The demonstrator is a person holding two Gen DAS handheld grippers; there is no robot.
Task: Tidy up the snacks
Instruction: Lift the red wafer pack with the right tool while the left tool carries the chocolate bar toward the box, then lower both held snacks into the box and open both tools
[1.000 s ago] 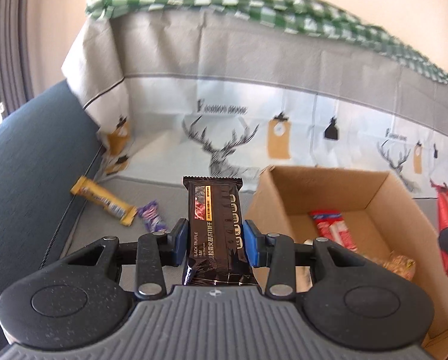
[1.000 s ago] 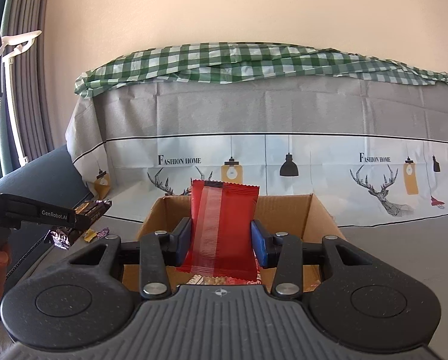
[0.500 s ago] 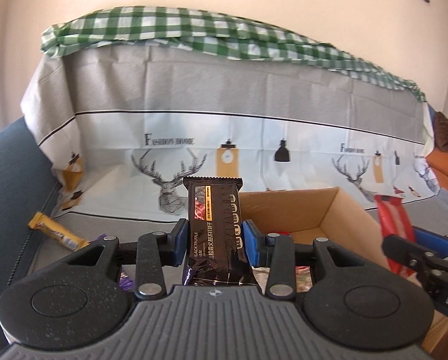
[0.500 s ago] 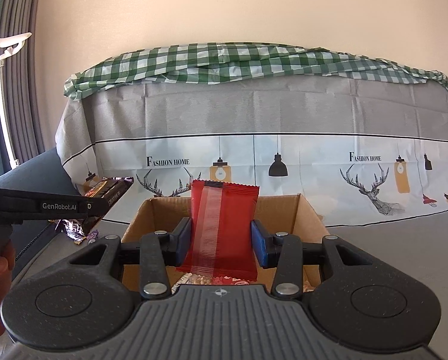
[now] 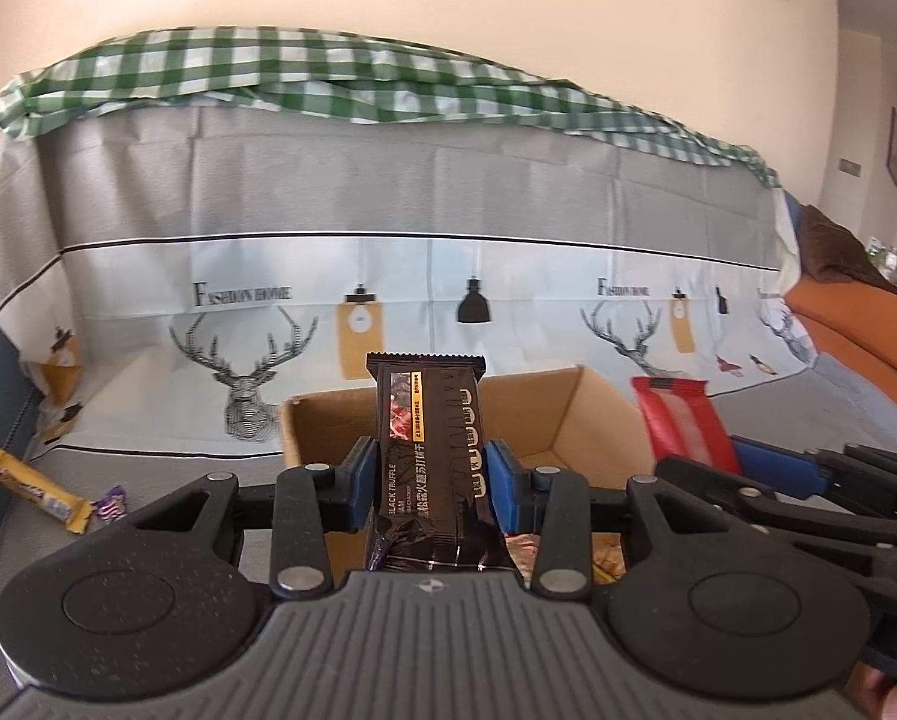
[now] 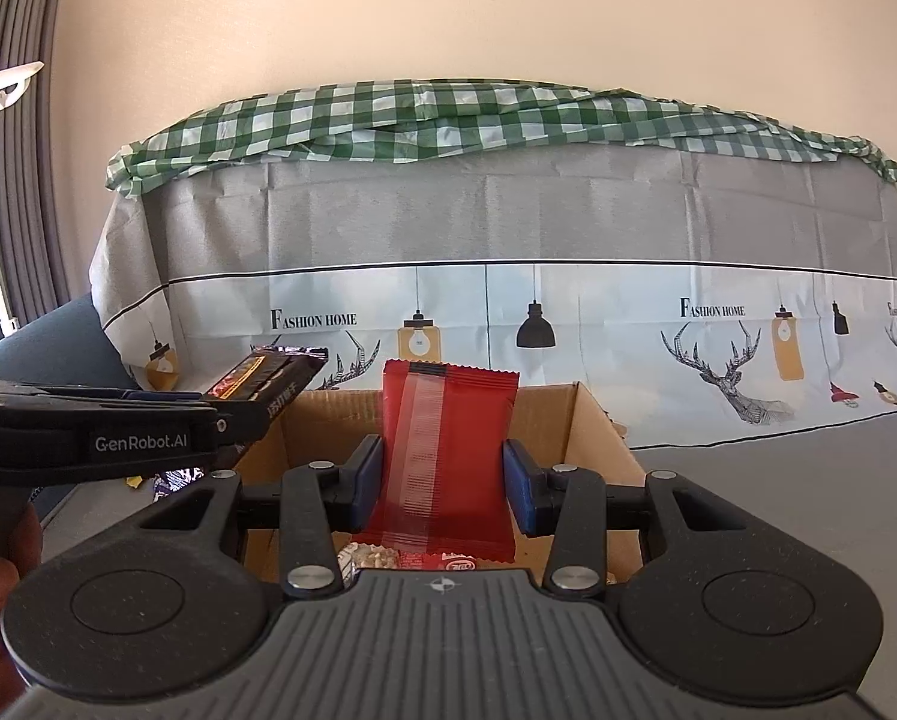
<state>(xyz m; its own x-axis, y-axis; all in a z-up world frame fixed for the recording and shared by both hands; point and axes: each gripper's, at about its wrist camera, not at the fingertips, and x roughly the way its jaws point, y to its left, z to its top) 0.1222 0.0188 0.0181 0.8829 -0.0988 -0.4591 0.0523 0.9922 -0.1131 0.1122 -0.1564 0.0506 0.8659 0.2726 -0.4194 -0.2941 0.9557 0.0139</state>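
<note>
Left wrist view: my left gripper (image 5: 430,483) has its jaws partly closed, blue pads pressing both sides of a dark brown cracker packet (image 5: 427,450) that stands upright between them. Just beyond it sits the open cardboard box (image 5: 562,414), with a few wrappers visible low inside. To the right of the box I see my right gripper (image 5: 748,468) coming in from that side, clamping a red packet (image 5: 679,420) whose top pokes up above the box's right wall. Off to the left, on the grey sofa seat (image 5: 148,468), lie a yellow bar (image 5: 37,489) and a small purple wrapped sweet (image 5: 111,501), well apart from the box.

From the right wrist view, my right jaws are likewise partly closed, pads tight on the red packet, held upright over the box's near edge. My left gripper reaches in from the left, carrying the dark packet above the box's left wall. A printed cover with deer and lamps (image 6: 508,324) drapes the sofa back, with a green checked cloth (image 6: 478,120) along the top.
</note>
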